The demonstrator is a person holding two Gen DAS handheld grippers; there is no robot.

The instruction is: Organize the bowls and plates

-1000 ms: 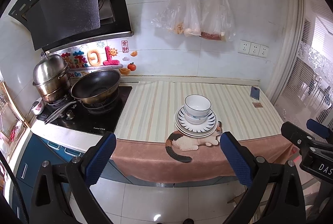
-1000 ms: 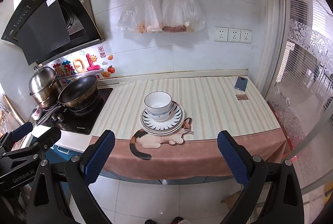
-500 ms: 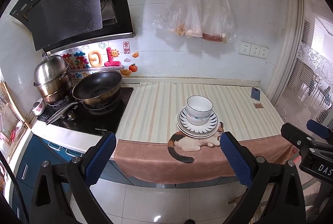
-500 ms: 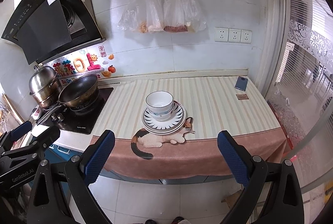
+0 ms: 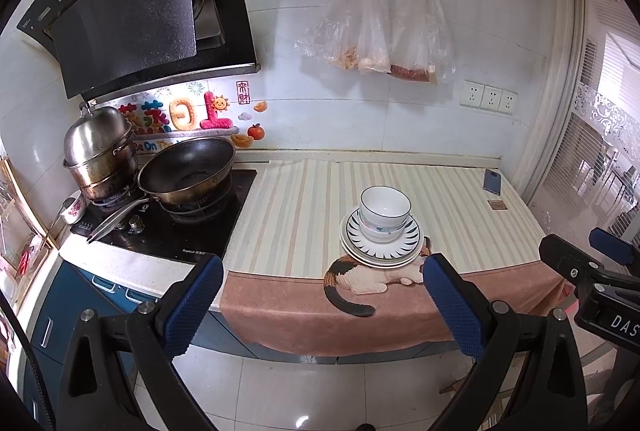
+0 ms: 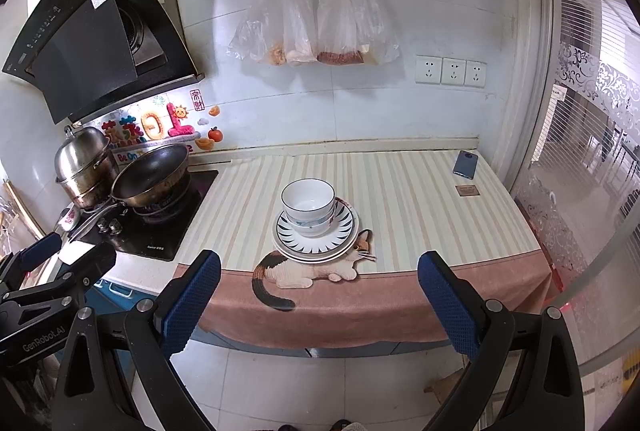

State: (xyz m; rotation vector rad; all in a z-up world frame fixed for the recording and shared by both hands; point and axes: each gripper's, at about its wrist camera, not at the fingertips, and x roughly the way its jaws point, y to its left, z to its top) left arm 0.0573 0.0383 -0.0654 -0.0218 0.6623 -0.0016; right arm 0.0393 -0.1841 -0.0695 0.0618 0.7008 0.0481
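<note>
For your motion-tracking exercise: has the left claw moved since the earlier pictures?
Yes. The left claw has edged rightward: the wok and stacked bowls sit slightly further right in its view.

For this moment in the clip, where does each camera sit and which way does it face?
Left wrist: rides the left claw, off the counter's front edge, facing the back wall; own open blue fingers frame the bowls stacked on plates, and the right claw shows at the right edge.
Right wrist: rides the right claw, same facing, further right; own open fingers show, with the left claw at the left edge.
Shared: bowls, plates, wok, phone, hanging bags.
</note>
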